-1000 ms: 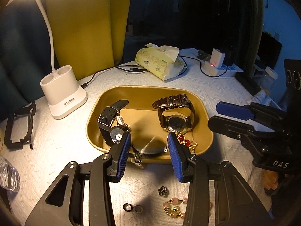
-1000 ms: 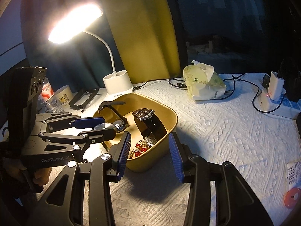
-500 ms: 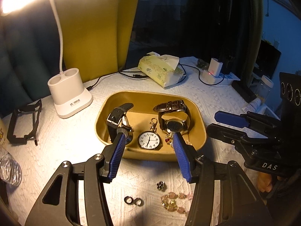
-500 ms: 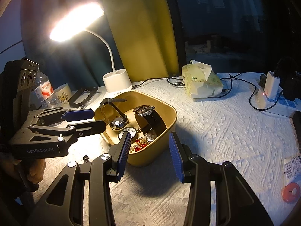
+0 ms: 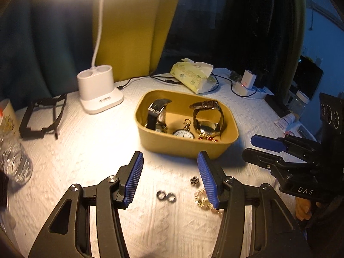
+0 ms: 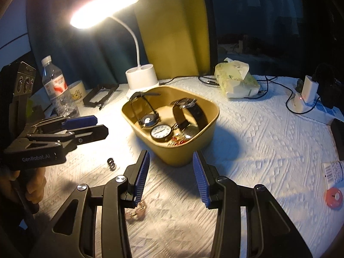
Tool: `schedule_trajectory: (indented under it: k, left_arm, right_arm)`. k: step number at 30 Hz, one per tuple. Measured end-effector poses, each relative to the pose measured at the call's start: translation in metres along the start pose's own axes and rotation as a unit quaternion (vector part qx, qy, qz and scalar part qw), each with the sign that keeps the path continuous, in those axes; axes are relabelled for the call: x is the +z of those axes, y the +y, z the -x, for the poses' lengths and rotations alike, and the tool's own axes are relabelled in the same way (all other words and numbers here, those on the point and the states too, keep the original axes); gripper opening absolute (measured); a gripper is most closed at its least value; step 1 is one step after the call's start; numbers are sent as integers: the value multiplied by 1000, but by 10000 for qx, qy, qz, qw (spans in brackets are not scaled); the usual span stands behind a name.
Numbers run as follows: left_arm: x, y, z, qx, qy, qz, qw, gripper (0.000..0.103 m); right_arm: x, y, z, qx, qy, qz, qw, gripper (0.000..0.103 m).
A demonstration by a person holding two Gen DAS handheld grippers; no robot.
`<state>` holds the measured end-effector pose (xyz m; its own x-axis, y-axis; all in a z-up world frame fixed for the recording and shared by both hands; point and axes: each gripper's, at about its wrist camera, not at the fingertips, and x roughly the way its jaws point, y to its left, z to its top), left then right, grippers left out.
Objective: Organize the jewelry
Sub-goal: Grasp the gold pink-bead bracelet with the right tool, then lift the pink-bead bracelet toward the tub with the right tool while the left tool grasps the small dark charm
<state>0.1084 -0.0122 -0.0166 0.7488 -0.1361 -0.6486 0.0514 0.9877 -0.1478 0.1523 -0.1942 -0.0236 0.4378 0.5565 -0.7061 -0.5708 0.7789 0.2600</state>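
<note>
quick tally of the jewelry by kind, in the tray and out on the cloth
wristwatches: 2
pocket watch: 1
red bead piece: 1
rings: 2
flower-shaped stud: 1
gold and pink bracelet: 1
total: 8

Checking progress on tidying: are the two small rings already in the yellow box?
No, the two rings lie on the white cloth in front of the box.

Tray (image 5: 187,148) central on the table (image 5: 90,142), jewelry inside and before it.
Two watches (image 5: 158,112) and a pocket watch (image 5: 183,133) lie in the tray; two rings (image 5: 165,195) lie before it; lamp base (image 5: 100,92) behind-left, tissue pack (image 5: 193,77) behind.
</note>
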Motion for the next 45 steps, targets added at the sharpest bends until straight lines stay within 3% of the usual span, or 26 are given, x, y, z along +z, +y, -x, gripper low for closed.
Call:
schedule_trajectory:
  k: [23,29,33,45]
  left_arm:
    - [-46,73,35,74,-120,758,9970,56]
    - [-51,79,32,29,-99,849,9963,56]
    - [-52,80,31,5,-66,857,9963,56]
    - [-50,67,29,29,-7,728,9973,56]
  right_arm:
    - [-22,65,-48,-147,1051,433,9934,42]
    - [-26,70,-50,-343,1038,555,9925,41]
    - [-26,63,-48,-494,971,473,9929,16]
    - [-21,47,-29,-469,686,192,9964,14]
